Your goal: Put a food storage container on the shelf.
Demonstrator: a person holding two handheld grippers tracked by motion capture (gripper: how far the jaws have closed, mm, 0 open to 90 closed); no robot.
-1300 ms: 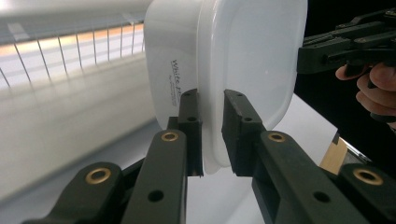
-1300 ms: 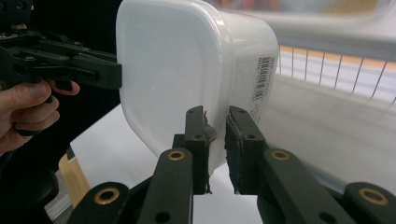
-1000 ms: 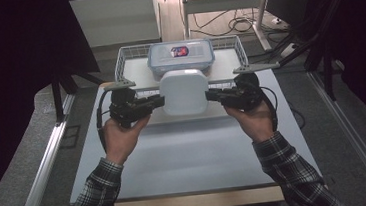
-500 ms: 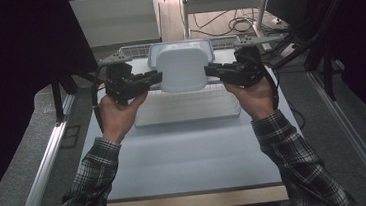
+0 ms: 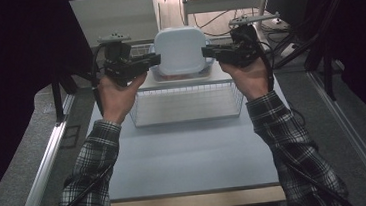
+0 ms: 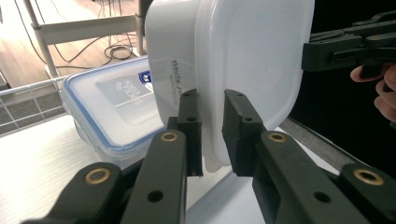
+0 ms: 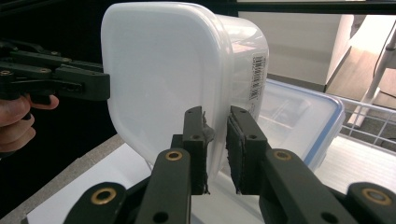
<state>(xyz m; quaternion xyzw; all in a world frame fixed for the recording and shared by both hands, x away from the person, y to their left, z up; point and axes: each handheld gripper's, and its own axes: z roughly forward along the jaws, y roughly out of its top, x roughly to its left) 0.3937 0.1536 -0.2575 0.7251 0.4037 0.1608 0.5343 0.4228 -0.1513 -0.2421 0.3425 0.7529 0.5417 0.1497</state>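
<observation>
A white lidded plastic tub (image 5: 180, 50) hangs in the air between my two grippers, tipped on edge so its lid faces the high camera. My left gripper (image 5: 155, 60) is shut on the tub's left rim, and my right gripper (image 5: 207, 51) is shut on its right rim. The left gripper view has the black jaws (image 6: 212, 100) pinching the lid edge of the tub (image 6: 252, 60). In the right gripper view the jaws (image 7: 216, 116) clamp the opposite edge of the tub (image 7: 168, 74). A clear blue-rimmed box (image 6: 112, 107) lies just below and behind it.
A wire basket (image 5: 186, 107) stands on the pale table (image 5: 190, 152) under the raised tub, with the blue-rimmed box (image 7: 299, 121) at its far end. Dark curtains flank the table. A metal rack and cables sit behind.
Both hands have risen and moved away from the person, carrying the white tub up over the basket. The tub has tipped so its lid faces the camera.
</observation>
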